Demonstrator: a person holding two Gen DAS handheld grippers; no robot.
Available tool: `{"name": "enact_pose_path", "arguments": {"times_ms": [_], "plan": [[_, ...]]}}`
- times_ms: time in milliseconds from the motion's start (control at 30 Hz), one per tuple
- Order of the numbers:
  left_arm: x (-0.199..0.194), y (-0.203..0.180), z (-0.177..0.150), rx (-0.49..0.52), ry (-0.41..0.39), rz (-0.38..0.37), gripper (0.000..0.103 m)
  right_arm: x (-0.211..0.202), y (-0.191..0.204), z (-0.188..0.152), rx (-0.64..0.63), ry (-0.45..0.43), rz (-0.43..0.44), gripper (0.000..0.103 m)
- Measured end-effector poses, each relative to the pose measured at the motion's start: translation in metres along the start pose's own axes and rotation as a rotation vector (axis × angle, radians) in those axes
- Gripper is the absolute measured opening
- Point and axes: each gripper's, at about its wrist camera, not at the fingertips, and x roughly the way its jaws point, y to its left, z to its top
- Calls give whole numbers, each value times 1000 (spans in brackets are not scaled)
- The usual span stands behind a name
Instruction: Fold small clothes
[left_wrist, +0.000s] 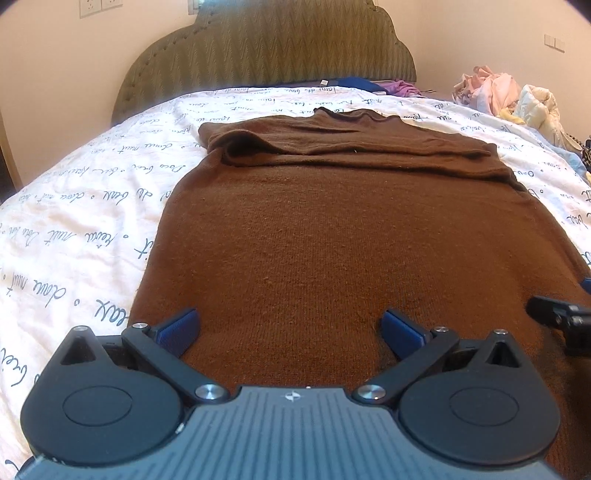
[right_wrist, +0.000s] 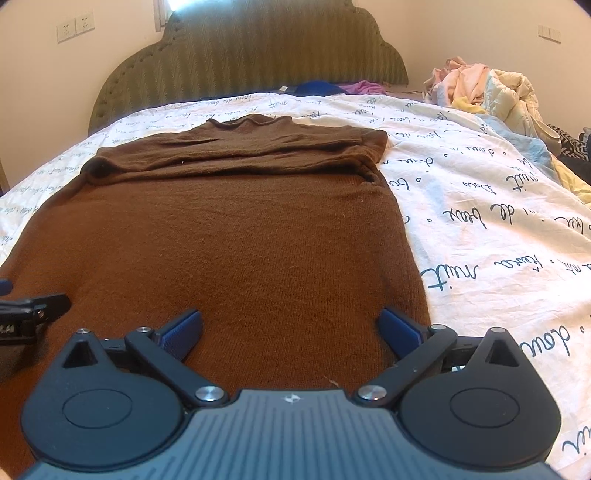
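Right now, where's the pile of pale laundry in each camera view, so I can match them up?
Left wrist: pile of pale laundry at upper right, past the brown sweater's far right corner.
Right wrist: pile at upper right, larger and nearer centre.
Shared landmark: the green headboard, left of the pile.

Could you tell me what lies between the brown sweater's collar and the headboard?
Bare printed bedsheet, then blue and purple clothes against the headboard, beyond the sweater; right wrist view.

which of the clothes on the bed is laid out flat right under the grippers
The brown knit sweater, spread flat with its sleeves folded across the chest. The blue and purple garments by the headboard and the pink and cream pile are bunched up farther off.
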Motion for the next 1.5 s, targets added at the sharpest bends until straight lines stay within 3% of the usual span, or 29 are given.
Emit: {"name": "enact_pose_path", "arguments": {"times_ms": [933, 1167, 1300, 1500], "plan": [[-2, 1, 0, -7, 0, -5, 103, -7, -1, -9, -7, -6, 14, 103], [-21, -2, -3, 15, 73, -11, 103, -22, 6, -5, -16, 29, 1, 103], [-27, -2, -21, 26, 12, -18, 103, -21, 10, -22, -63, -9, 16, 103], [-24, -2, -19, 13, 9, -30, 103, -18, 6, -20, -40, -5, 34, 103]]}}
